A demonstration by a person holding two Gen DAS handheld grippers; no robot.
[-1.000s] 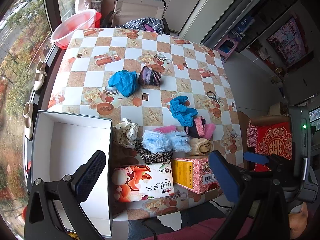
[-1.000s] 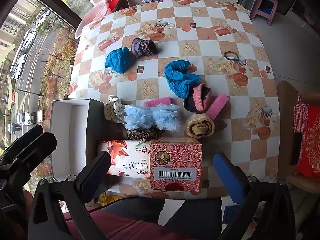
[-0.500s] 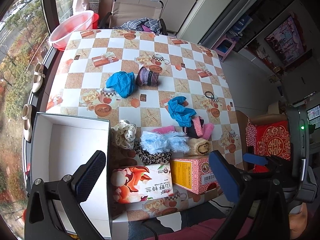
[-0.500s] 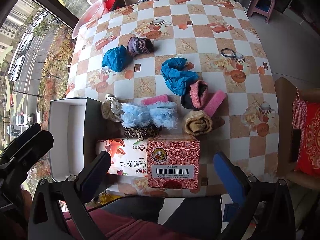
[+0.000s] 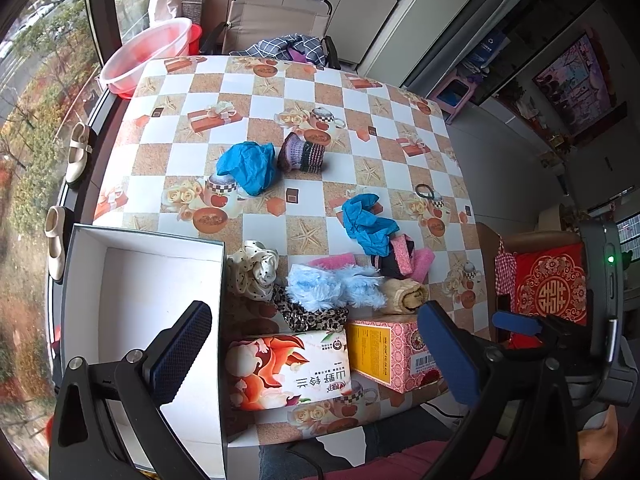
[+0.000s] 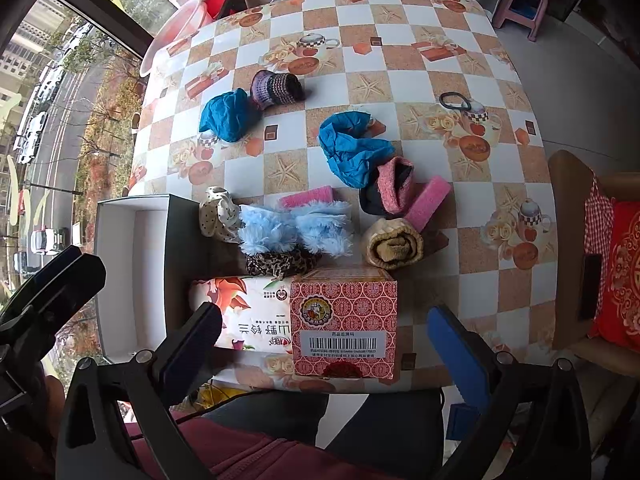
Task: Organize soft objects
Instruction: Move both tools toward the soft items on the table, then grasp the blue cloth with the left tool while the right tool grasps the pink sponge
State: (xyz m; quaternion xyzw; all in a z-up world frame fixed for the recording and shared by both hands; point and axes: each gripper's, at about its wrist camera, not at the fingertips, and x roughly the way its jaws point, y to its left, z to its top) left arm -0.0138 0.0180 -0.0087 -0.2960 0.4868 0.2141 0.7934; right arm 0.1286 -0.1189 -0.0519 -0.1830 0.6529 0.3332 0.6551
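Note:
Soft items lie on the checkered table: two crumpled blue cloths (image 5: pixel 250 166) (image 6: pixel 350 148), a purple knit sock (image 5: pixel 300 154), a fluffy light-blue piece (image 6: pixel 294 228), a polka-dot scrunchie (image 5: pixel 252 270), a leopard scrunchie (image 6: pixel 278 262), pink sponges (image 6: pixel 426 196), a pink-black sock (image 6: pixel 388 188) and a rolled tan towel (image 6: pixel 392 246). An open white box (image 5: pixel 140 300) stands at the table's near left. My left gripper (image 5: pixel 316 356) and right gripper (image 6: pixel 324 354) are both open and empty, held above the table's near edge.
A floral tissue pack (image 5: pixel 286 370) and a pink-red carton (image 6: pixel 346 320) stand at the near edge. A black hair tie (image 6: pixel 454 100) lies far right. A red basin (image 5: pixel 148 54) and a chair (image 5: pixel 276 20) are beyond the table; another chair with a red cushion (image 6: pixel 618 276) is right.
Both grippers have shifted slightly; the table items sit a little lower and farther in view. Nothing on the table has moved and both grippers stay open.

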